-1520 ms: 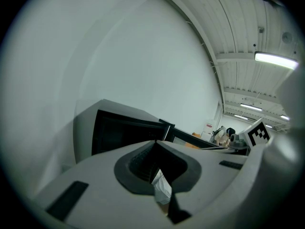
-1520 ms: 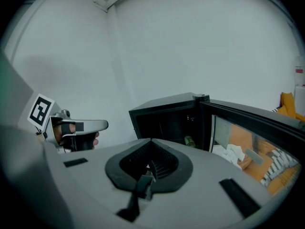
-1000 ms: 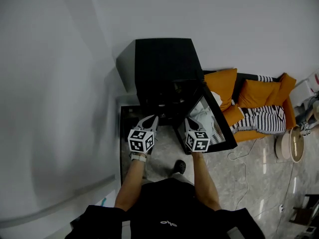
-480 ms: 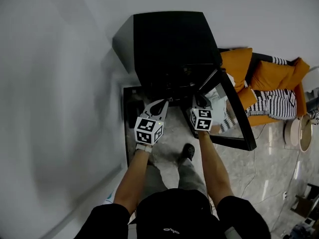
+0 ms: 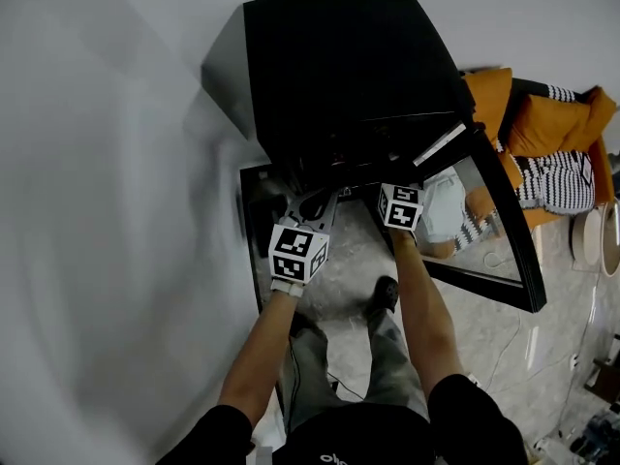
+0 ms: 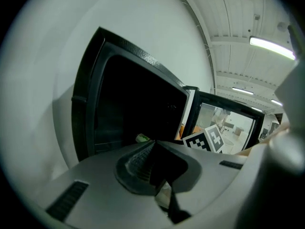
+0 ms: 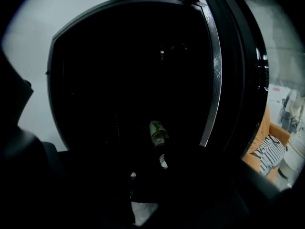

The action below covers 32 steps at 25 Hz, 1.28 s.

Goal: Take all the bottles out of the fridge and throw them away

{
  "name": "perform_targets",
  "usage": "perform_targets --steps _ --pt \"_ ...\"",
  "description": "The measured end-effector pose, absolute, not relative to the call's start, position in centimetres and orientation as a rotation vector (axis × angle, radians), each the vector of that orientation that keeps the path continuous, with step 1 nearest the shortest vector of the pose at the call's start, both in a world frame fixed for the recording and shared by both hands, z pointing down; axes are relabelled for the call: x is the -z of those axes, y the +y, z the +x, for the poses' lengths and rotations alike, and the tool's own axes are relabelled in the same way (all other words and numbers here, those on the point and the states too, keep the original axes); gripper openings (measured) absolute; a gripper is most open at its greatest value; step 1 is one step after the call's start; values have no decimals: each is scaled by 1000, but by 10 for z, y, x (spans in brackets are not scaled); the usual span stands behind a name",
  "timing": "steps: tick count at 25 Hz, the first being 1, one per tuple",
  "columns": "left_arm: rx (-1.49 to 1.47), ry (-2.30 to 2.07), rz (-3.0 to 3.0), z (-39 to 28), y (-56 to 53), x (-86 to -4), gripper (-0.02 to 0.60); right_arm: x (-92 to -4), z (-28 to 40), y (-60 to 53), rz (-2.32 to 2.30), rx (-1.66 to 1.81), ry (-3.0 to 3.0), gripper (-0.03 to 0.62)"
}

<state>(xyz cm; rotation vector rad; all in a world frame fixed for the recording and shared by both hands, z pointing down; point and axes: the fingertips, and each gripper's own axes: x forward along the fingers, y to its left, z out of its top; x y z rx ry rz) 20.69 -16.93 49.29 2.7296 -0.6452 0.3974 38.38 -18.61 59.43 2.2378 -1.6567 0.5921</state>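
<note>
The black fridge point(image 5: 349, 66) stands against the white wall, its glass door point(image 5: 484, 231) swung open to the right. In the right gripper view a bottle with a green label point(image 7: 157, 131) lies in the dark interior, low down. My right gripper point(image 7: 150, 168) points at it from just in front; its jaws have just been opening, they stand apart, and nothing is between them. In the head view the right gripper point(image 5: 392, 188) is at the fridge's opening. My left gripper point(image 5: 312, 204) is lower left of the opening, shut and empty point(image 6: 153, 143), with a bit of the green bottle point(image 6: 142, 138) showing beyond it.
A sofa with orange and striped cushions point(image 5: 542, 134) stands right of the fridge, behind the open door. The floor point(image 5: 339, 260) is pale marble. My shoe point(image 5: 385, 294) is in front of the fridge. The white wall point(image 5: 116, 163) runs along the left.
Both grippers have gone forward and down toward the fridge's opening, the right one up to it. The fridge and its open door now fill more of the head view.
</note>
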Motion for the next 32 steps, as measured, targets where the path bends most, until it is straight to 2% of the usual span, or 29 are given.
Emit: perform_targets --steps 6,10,13,32 --pt "-431 -585 2772 237 -187 -532 3 -620 398 -201 2343 -570 -1598 175" --pt "-443 -530 2809 257 -192 -547 3 -634 403 -211 2437 -488 -1539 249" --pt "-453 -493 2828 267 -192 -555 3 -643 407 -214 2474 -475 -1492 279" --pt "-457 -515 2807 268 -201 -586 3 -677 398 -229 2356 -582 -1663 281"
